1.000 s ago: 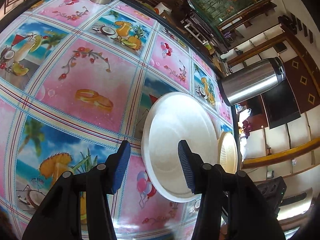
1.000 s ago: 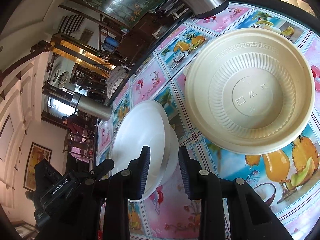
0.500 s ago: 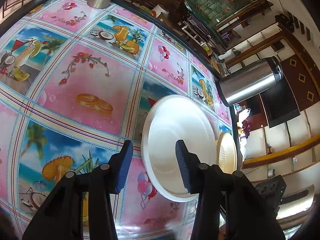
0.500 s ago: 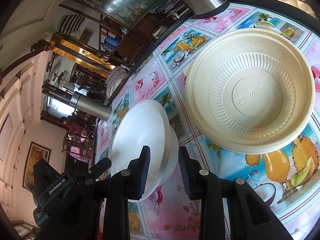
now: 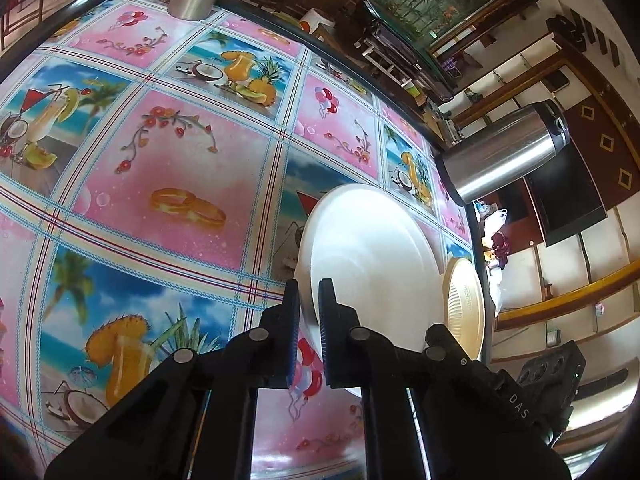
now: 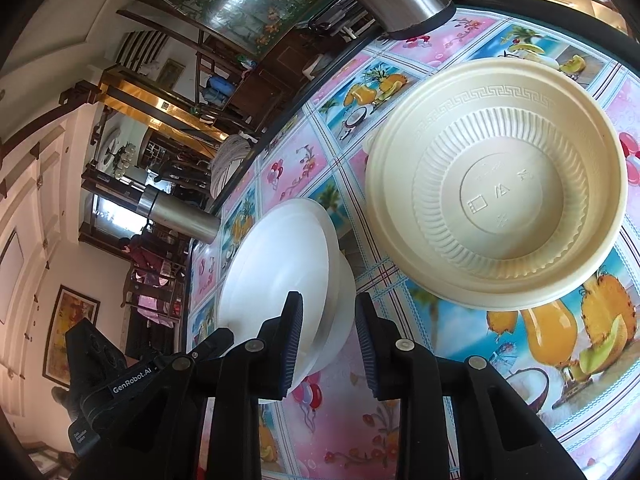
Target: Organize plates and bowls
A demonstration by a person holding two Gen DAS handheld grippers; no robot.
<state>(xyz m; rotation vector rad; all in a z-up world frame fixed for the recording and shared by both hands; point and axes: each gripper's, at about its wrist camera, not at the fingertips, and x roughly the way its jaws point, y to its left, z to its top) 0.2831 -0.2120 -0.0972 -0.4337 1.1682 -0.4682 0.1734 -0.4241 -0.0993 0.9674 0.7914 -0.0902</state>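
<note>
I've got the left gripper clamped on the near rim of the white plate, w/ the cream bowl just beside it, both near the tabletop's far edge by the steel flask. Right gripper straddles the plate's other rim, jaws closing, pads not quite touching yet.

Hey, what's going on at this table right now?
A person is sorting dishes with a handheld claw in each hand. The left claw has shut on the near rim of the white plate, which sits tilted on another white dish. The right claw straddles the opposite rim of those white dishes, its jaws closing, the pads not clearly pressing yet. A cream bowl rests untouched beside them on the fruit-print tablecloth.
</note>
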